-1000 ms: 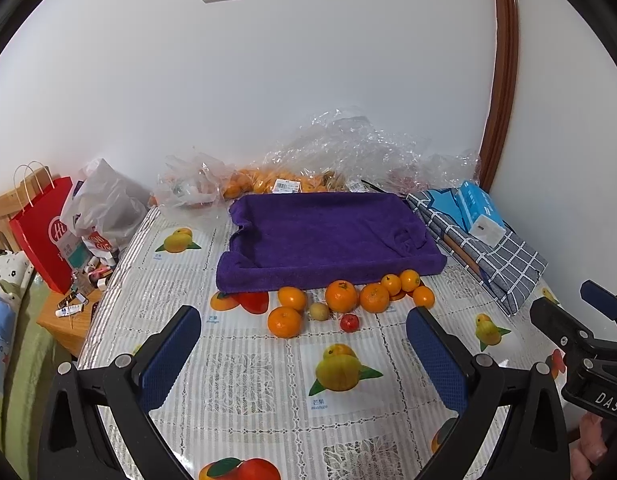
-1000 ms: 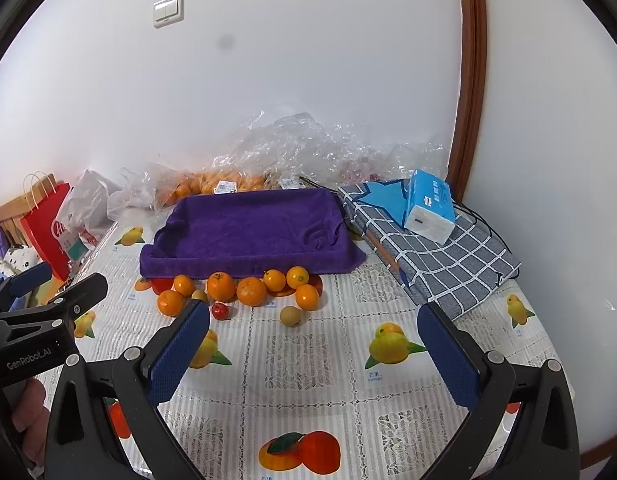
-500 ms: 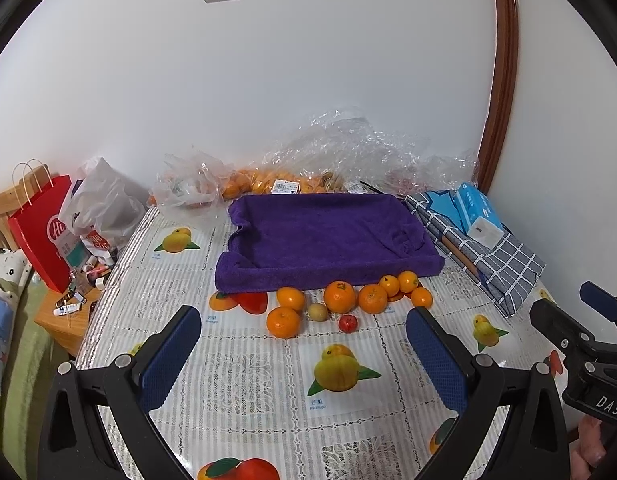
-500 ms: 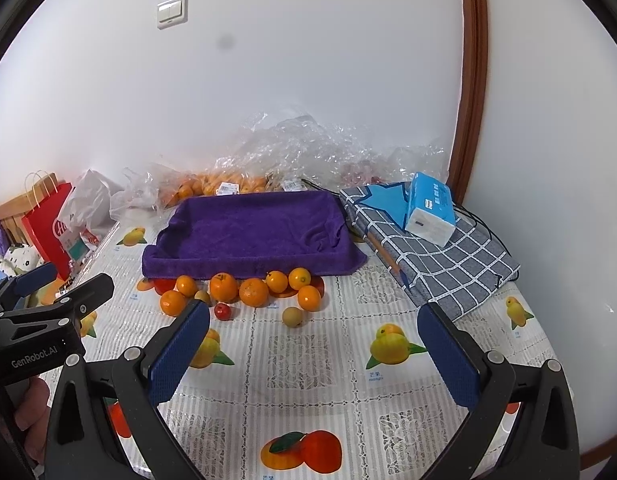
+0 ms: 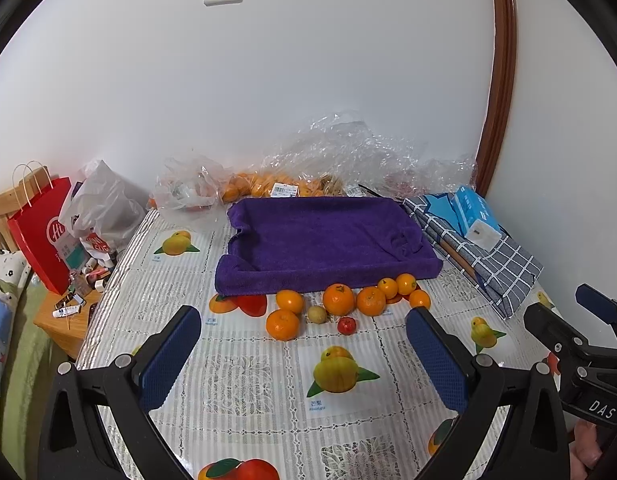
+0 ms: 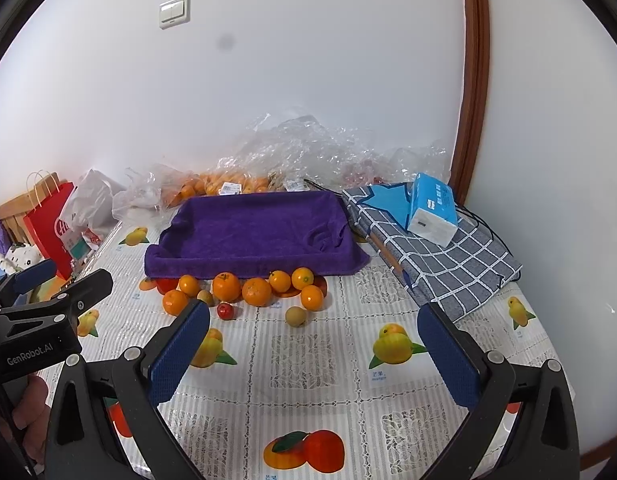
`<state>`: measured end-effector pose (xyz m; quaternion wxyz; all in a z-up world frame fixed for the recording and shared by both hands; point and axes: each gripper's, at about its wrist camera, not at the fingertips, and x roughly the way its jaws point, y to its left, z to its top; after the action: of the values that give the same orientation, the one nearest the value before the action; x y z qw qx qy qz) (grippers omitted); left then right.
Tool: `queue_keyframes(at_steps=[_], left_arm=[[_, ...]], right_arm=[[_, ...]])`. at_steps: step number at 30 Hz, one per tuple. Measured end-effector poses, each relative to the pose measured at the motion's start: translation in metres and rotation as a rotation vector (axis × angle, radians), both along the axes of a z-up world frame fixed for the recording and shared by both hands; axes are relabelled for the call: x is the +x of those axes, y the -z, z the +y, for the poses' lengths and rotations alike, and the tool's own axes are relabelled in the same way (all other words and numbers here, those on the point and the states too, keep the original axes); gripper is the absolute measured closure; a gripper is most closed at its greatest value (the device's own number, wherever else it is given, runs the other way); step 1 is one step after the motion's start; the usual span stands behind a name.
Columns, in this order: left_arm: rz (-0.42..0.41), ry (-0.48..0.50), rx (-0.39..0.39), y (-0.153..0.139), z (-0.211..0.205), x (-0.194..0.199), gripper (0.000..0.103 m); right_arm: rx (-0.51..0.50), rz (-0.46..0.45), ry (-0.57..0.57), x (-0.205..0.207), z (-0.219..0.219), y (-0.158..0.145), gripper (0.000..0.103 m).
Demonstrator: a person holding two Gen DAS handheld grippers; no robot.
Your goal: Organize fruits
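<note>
Two hand-held grippers hovered side by side over a table covered with a white lace-patterned cloth (image 5: 244,376) printed with fruit pictures. The left gripper (image 5: 304,360) had its blue-padded jaws spread wide with nothing between them, and the right gripper (image 6: 314,356) stood the same way, wide and empty. Beyond both grippers, toward the far side of the table, a purple towel (image 5: 328,236) lay draped over what looked like a shallow tray, though the towel hid whatever was under it. Along the towel's near edge sat a loose row of oranges (image 5: 338,299), some touching their neighbours, with one orange (image 5: 282,324) a little nearer at the left end. A small red fruit (image 5: 347,325) and a small yellowish-brown round fruit (image 5: 317,314) lay just in front of the row; the right wrist view showed a second brownish round fruit (image 6: 296,316) near the row's right end. Behind the towel, against the white wall, were crumpled clear plastic bags (image 5: 348,148), one holding more oranges. To the right lay a folded blue checked cloth (image 6: 440,256) with a blue tissue pack (image 6: 432,210) resting on top. At the far left stood a red paper bag (image 5: 40,232).
</note>
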<state>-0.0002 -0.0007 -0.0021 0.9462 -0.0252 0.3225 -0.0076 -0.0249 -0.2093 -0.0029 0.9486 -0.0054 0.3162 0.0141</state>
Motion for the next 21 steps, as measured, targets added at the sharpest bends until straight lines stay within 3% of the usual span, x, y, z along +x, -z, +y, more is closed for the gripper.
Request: queue_keyframes(at_steps=[21], left_arm=[[-0.015,0.008,-0.002,-0.0029,-0.0013,-0.0065,0.000]], right_arm=[[0.002,-0.015,-0.001,-0.0046,0.0005,-0.0017,0.000]])
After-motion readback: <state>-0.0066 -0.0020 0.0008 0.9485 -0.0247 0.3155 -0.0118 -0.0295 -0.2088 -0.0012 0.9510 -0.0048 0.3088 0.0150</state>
